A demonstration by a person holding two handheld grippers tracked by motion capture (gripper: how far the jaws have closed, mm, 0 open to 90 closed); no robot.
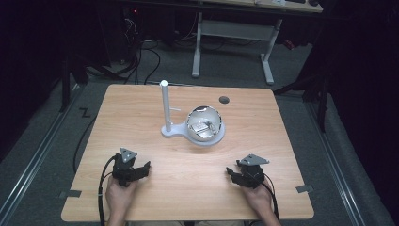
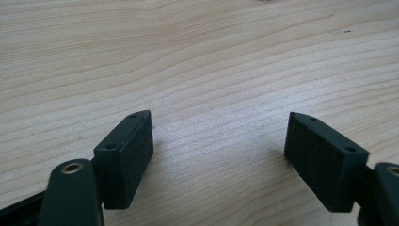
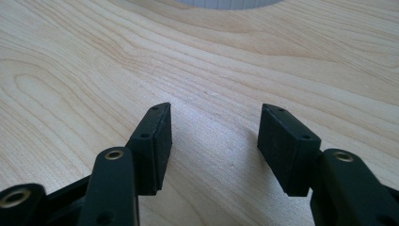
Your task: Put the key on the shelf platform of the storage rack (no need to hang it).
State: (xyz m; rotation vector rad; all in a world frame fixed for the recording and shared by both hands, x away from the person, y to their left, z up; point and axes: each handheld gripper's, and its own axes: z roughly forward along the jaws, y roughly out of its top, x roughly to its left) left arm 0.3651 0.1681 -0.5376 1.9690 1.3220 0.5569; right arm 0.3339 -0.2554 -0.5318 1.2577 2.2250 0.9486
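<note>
A shiny metal bowl (image 1: 204,123) sits on the round dish of a white stand (image 1: 175,131), with a small pale object inside that is too small to identify. The stand's upright white post (image 1: 165,106) rises just left of the bowl. The stand sits near the middle of the wooden table (image 1: 141,108). Nearer the person than the bowl, the left gripper (image 1: 147,165) and right gripper (image 1: 228,170) rest low over the tabletop, well apart, each with jaws spread and holding nothing.
</note>
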